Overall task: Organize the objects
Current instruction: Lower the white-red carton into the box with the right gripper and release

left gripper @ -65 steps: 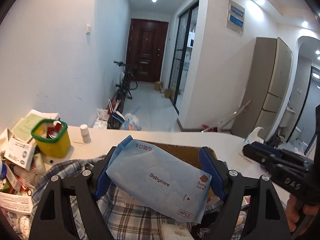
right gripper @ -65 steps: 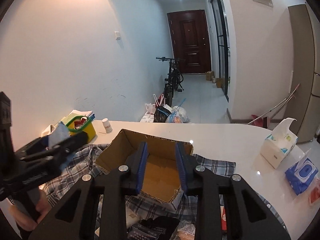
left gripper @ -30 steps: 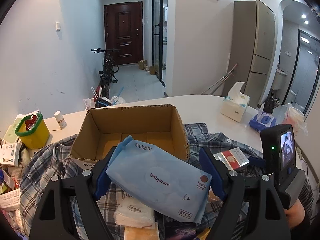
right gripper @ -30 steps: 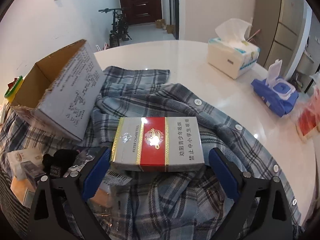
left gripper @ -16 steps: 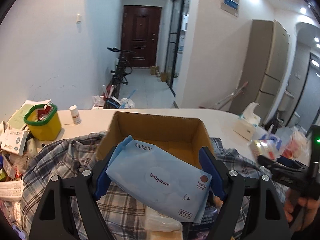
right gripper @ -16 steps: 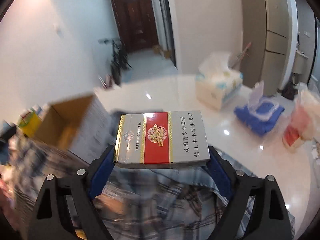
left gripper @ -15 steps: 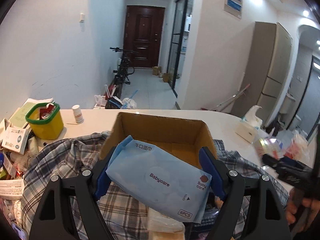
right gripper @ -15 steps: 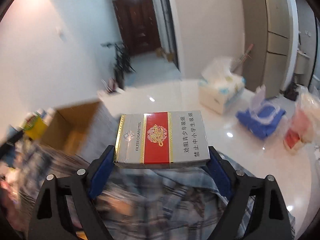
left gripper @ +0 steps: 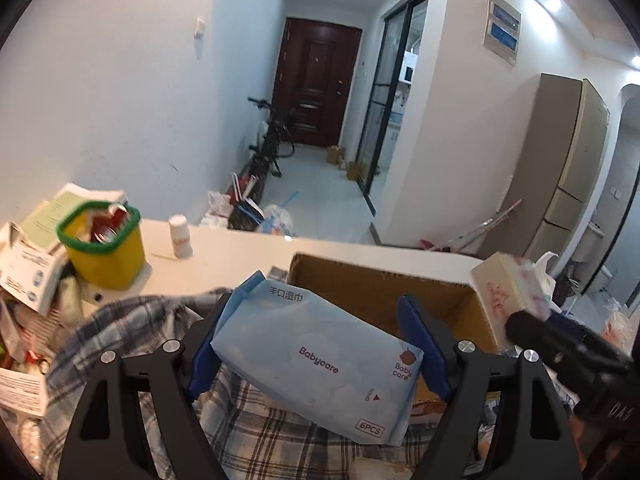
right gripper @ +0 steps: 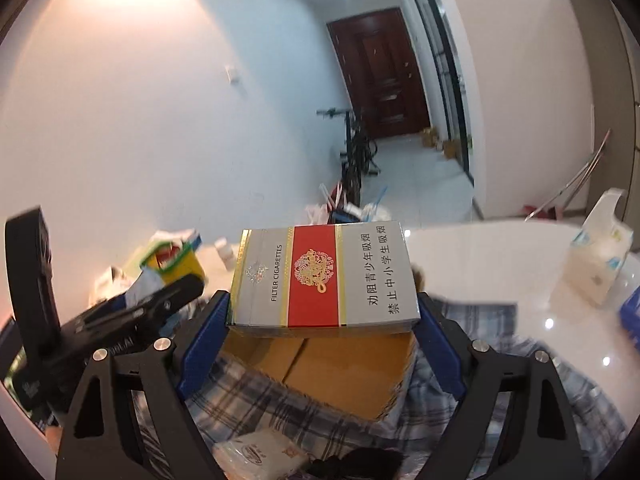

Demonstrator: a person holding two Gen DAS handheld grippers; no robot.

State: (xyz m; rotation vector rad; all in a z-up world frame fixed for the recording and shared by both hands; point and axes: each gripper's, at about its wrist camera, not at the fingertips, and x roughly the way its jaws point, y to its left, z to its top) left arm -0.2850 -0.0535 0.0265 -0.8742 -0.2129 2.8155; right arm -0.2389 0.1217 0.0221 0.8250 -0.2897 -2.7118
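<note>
White and glossy, your desk [left gripper: 224, 264] is crowded: a rumpled plaid shirt [left gripper: 132, 320] lies under both tools, and an open cardboard box [left gripper: 384, 292] sits just ahead of them. Your left tool [left gripper: 316, 344] grips a soft blue wipes pack [left gripper: 316, 352] slantwise, with a yellow green-rimmed tub [left gripper: 108, 252] off to its left. Only the right view shows the right tool [right gripper: 322, 320] clamped on a stiff silver-and-red cigarette carton [right gripper: 324, 280] above the box floor, and a tissue box [right gripper: 596, 264] to its right.

The pale blue wet-wipe pack [left gripper: 316, 356] is soft, faintly glossy plastic film. The silver-and-red cigarette carton [right gripper: 323, 278] is glossy printed card. The brown cardboard box [left gripper: 384, 292] looks matt; the blue-and-white checked shirt [right gripper: 500, 396] is woven cloth on a glossy white table [right gripper: 480, 256].
</note>
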